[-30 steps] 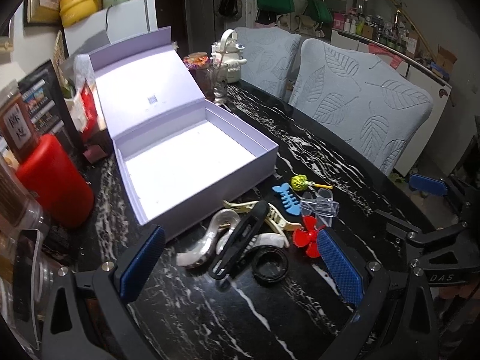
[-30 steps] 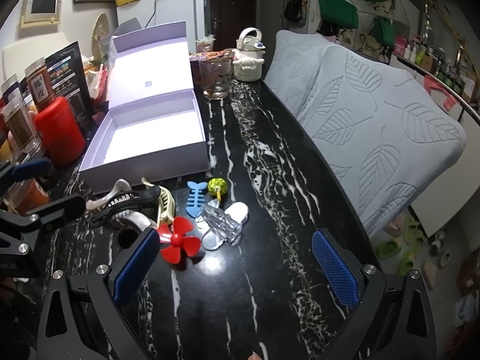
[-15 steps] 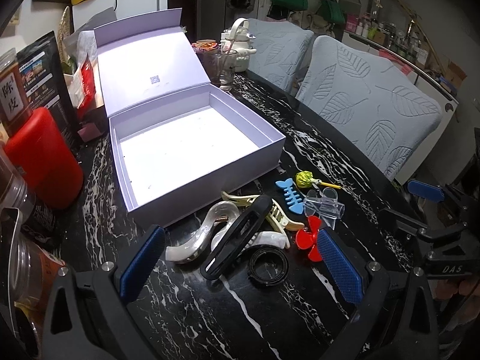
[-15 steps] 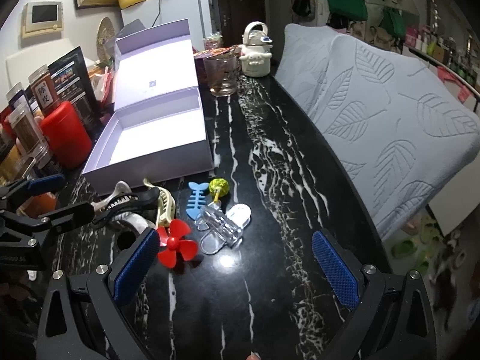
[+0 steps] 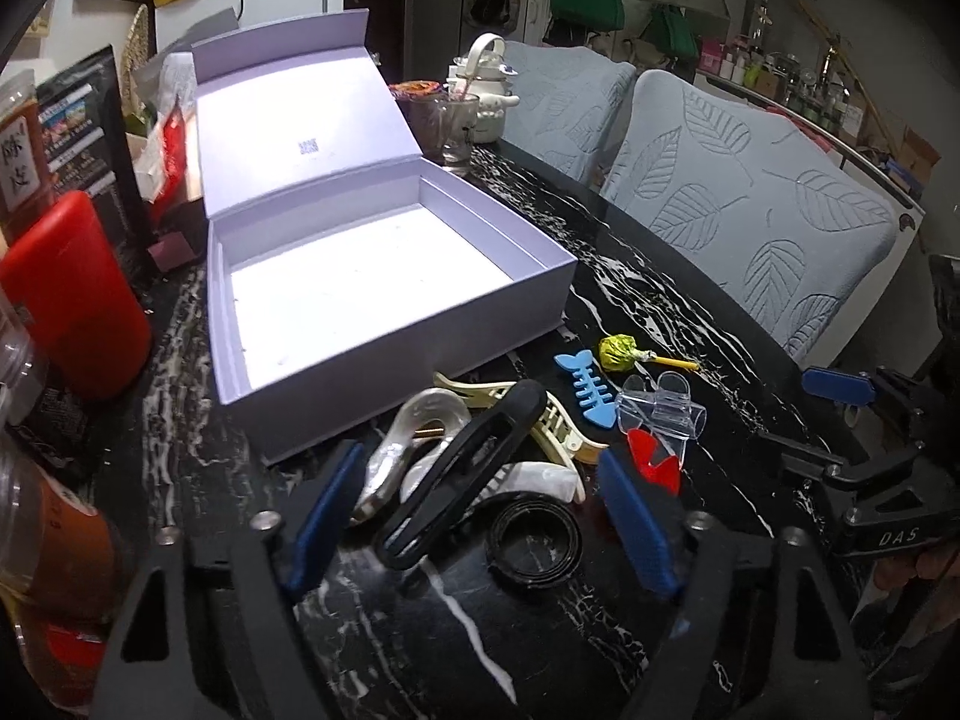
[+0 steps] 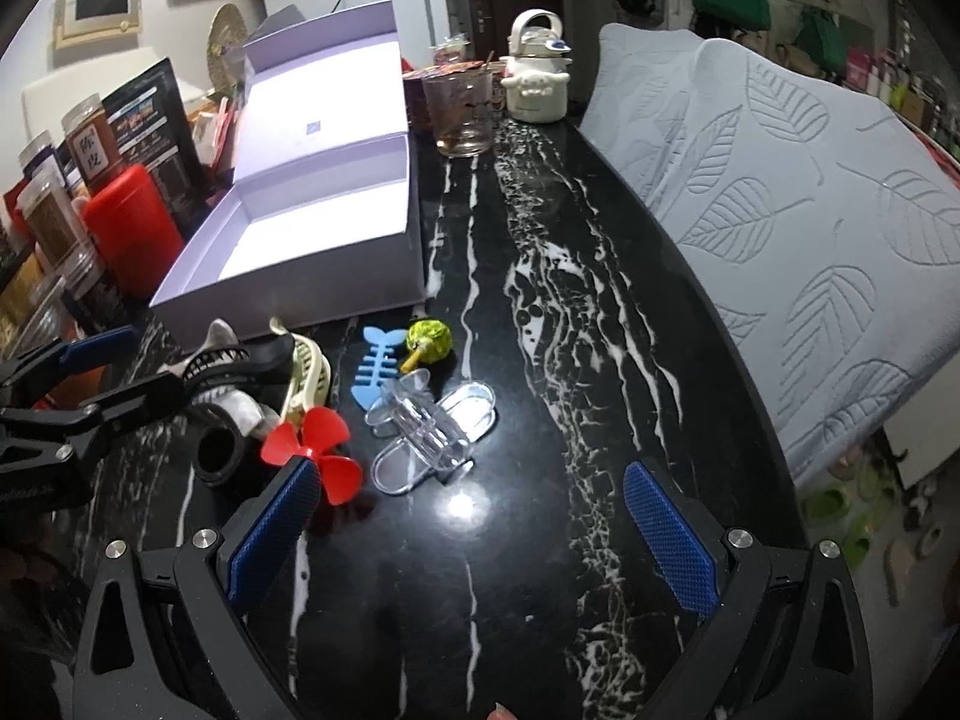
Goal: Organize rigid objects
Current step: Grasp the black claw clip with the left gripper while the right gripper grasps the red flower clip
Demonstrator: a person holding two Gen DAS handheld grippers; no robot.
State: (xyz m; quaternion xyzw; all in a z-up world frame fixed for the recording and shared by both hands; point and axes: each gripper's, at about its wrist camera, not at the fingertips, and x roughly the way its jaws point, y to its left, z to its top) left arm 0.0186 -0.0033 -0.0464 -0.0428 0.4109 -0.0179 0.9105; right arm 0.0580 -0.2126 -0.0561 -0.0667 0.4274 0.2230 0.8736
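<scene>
My left wrist camera looks steeply down along its fingers from close above the pile of small items, facing the open lilac box (image 5: 384, 276) on the black marble table (image 5: 648, 276). My right wrist camera sits more to the right, also tilted down and near the table, with the box further away at its upper left. Both views share the box, the blue fishbone piece (image 5: 585, 387) (image 6: 375, 366) and, I think, each other's gripper at the edges.

Open lilac box (image 5: 384, 276) clear inside; clip heap (image 5: 480, 456) crowds its near wall; jars (image 6: 66, 204) block left; bare worktop (image 6: 540, 540) right.
</scene>
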